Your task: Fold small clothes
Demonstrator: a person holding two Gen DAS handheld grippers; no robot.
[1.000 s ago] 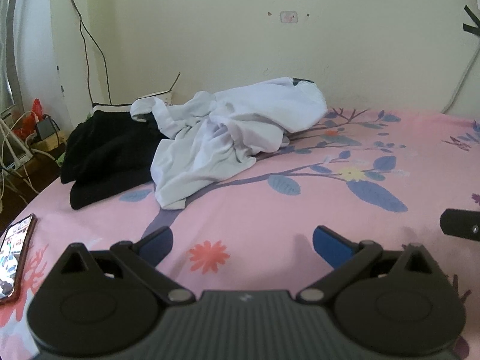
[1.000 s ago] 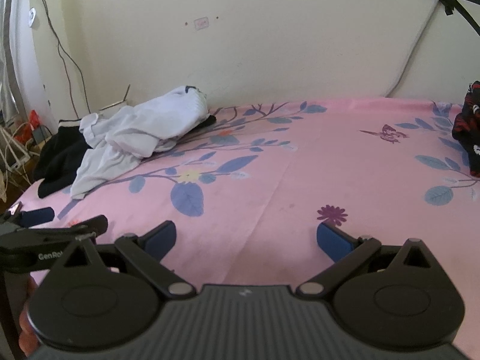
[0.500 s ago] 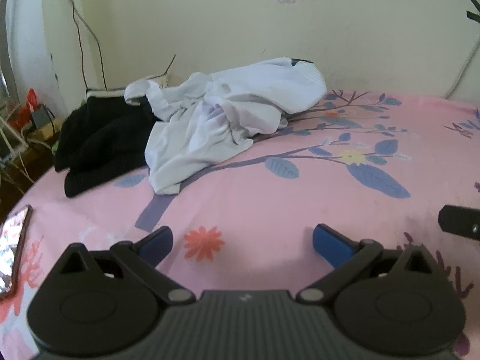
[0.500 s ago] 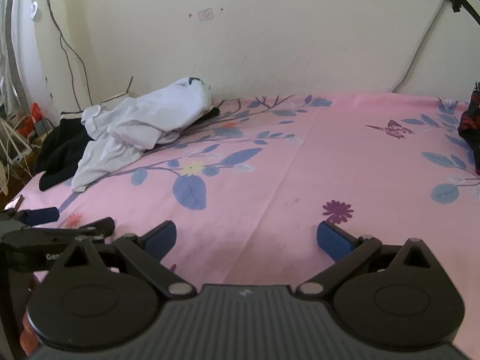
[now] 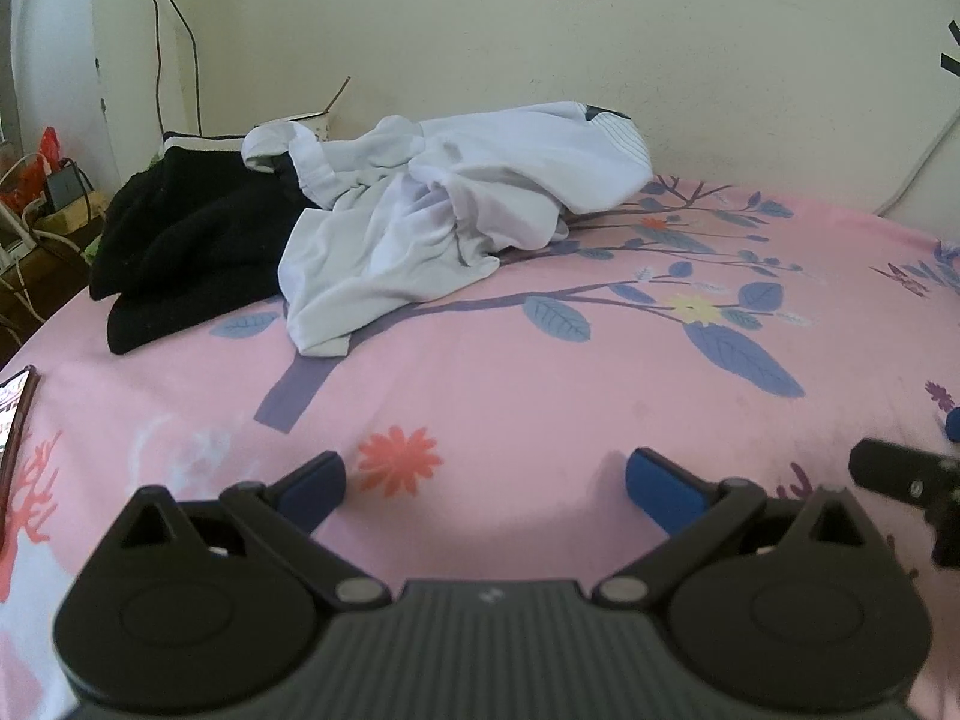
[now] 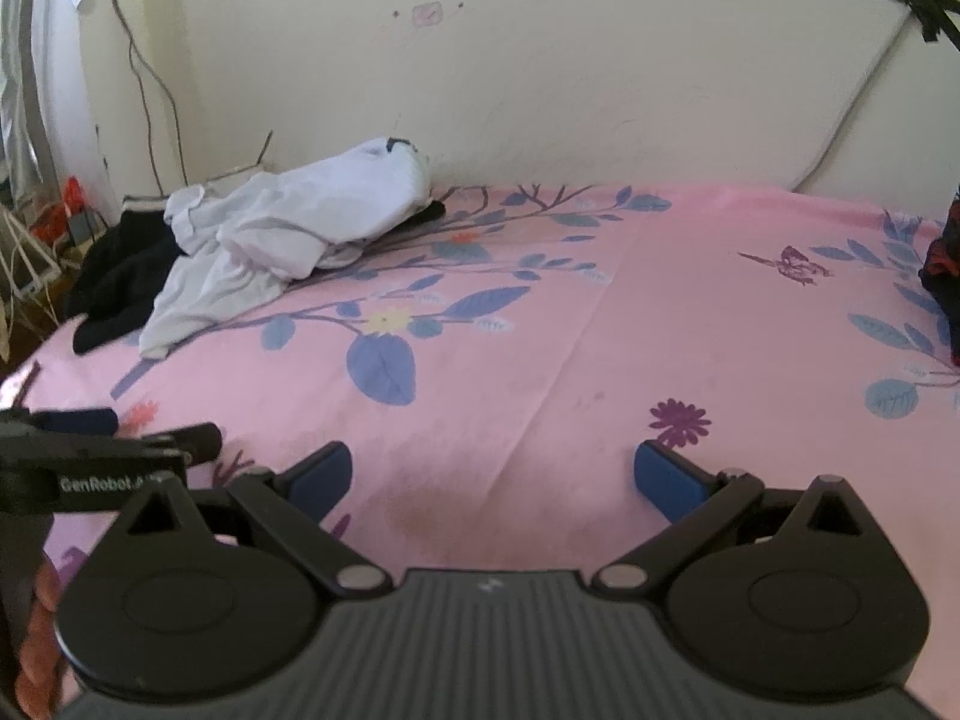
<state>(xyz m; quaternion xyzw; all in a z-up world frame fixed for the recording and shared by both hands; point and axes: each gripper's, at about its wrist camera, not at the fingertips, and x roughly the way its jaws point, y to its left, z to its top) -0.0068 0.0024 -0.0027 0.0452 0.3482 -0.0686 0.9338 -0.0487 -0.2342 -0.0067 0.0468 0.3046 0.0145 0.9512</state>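
Note:
A crumpled white garment (image 5: 444, 222) lies on the pink flowered bedsheet (image 5: 540, 372) near the far wall, partly over a black garment (image 5: 192, 240) to its left. Both show again in the right wrist view, the white garment (image 6: 288, 234) and the black garment (image 6: 120, 282) at the far left. My left gripper (image 5: 486, 480) is open and empty, low over the sheet, well short of the clothes. My right gripper (image 6: 495, 474) is also open and empty, over the bare middle of the sheet. The left gripper (image 6: 120, 438) shows at the right wrist view's left edge.
A phone (image 5: 15, 420) lies at the bed's left edge. Cables and boxes (image 5: 48, 198) crowd the floor beyond the left side. A dark red-patterned cloth (image 6: 945, 276) sits at the bed's right edge. The wall (image 5: 600, 60) runs behind the bed.
My left gripper has moved forward toward the pile of clothes, which looks nearer and larger. The right gripper has drifted slightly forward too. Both stay open.

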